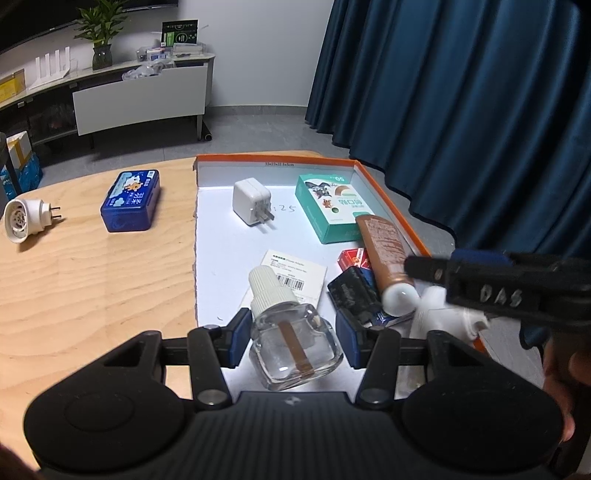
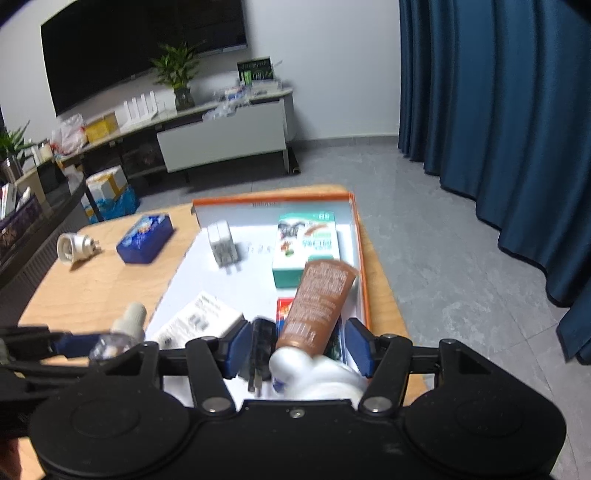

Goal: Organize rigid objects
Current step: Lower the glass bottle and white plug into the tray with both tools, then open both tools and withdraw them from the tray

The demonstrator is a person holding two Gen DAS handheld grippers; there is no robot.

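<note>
Nearest to us, the left gripper [image 1: 291, 332] has its blue pads closed on a clear glass bottle [image 1: 293, 349] with a white ribbed cap, gripped at the sides and tilted, its cap leaning away from us. The bottle hangs over the near end of the shallow orange-rimmed box [image 1: 391, 199], just above the white floor.

Our right gripper [image 2: 297, 349] stands with its jaws apart, and no pad presses on anything. A brown tube [image 2: 317, 306] with a white cap lies between them, slanted, its far end resting on the teal carton [image 2: 308, 247]. Beside the tube sits a black object [image 2: 260, 345] and, under it, a small red packet [image 2: 284, 308]; something white lies below the cap, too blurred for us to name.

Farther into the box we see a white printed card [image 1: 295, 273] with a barcode, then a white plug adapter [image 1: 251, 201] standing with its prongs toward us, well apart from the teal carton at the right wall.

Out on the wooden tabletop [image 1: 92, 288], left of the box, lie a blue case [image 1: 131, 201] and, farther left, a white round plug-in device [image 1: 26, 219].

Beyond are a long low cabinet [image 1: 140, 96], a potted plant [image 1: 101, 35] and a dark blue curtain [image 1: 461, 92].
</note>
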